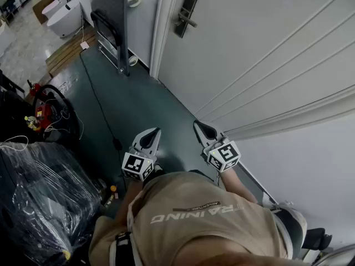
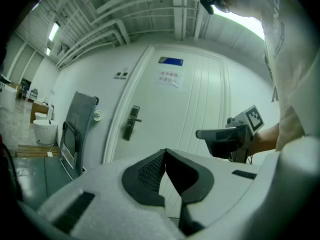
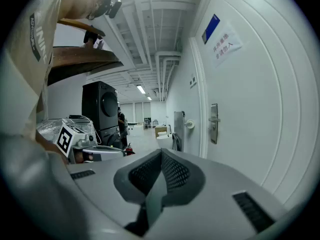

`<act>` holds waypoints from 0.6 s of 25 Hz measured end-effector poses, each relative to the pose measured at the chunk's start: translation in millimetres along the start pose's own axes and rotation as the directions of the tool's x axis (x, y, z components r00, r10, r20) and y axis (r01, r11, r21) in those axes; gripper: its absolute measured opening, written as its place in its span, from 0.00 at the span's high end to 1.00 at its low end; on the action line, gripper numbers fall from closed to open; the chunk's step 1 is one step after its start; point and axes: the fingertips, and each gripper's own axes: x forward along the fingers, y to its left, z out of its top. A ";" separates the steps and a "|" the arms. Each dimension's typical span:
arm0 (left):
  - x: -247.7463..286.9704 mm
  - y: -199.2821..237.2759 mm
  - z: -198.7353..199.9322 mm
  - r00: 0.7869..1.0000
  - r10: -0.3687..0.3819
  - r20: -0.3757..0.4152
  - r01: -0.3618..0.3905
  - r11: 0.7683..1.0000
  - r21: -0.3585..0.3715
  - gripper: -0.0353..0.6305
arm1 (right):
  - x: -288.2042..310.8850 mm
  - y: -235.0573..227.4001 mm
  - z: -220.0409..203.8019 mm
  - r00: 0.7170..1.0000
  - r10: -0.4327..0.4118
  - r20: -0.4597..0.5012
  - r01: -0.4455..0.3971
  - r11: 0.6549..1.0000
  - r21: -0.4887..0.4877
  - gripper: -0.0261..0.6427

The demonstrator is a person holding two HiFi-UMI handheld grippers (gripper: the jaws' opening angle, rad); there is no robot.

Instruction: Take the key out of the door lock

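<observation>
door lock [image 1: 186, 15] distant, key indiscernible

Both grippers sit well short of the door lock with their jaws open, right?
Not open: the left gripper and right gripper are both shut and empty, as each gripper view shows. They do sit well short of the door lock.

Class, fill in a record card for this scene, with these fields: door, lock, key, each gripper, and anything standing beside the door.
Door: white, closed
Lock: dark plate with a lever handle, near the door's edge
Key: too small to make out
Left gripper: shut, empty, well short of the lock
Right gripper: shut, empty, well short of the lock
Trolley: folded, leaning against the wall beside the door
</observation>
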 end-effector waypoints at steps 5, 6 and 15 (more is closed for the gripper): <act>14.0 -5.4 6.8 0.998 -0.053 0.019 0.053 0.999 -0.006 0.93 | 9.7 -8.3 -10.8 1.000 0.011 -0.017 -0.010 0.999 0.036 0.94; 14.7 -4.0 6.0 0.998 -0.053 0.017 0.053 0.999 -0.006 0.93 | 14.2 -7.4 -9.4 1.000 0.017 -0.014 -0.017 0.999 0.031 0.94; 55.4 -7.6 10.8 0.993 -0.116 -0.020 0.117 0.993 0.012 0.93 | 40.1 -42.9 2.5 1.000 0.000 0.006 0.000 1.000 0.009 0.94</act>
